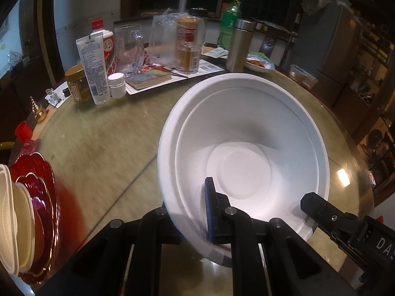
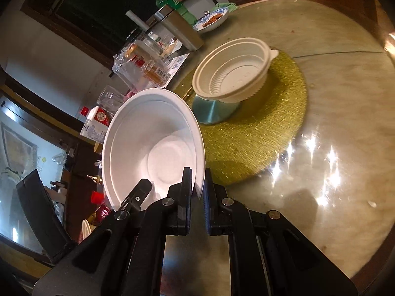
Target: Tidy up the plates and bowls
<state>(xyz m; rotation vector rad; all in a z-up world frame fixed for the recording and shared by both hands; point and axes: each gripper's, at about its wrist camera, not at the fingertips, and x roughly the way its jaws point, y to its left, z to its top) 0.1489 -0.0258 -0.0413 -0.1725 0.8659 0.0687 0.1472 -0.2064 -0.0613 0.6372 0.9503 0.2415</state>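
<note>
The right tongs [image 2: 197, 192] pinched the white bowl's [image 2: 153, 148] rim; the left tongs [image 1: 195, 212] clamped its opposite edge, probably passing it across. Ahead of the right tongs, a cream bowl [image 2: 232, 74] waited on the gold mat [image 2: 259, 133], likely for stacking.
</note>
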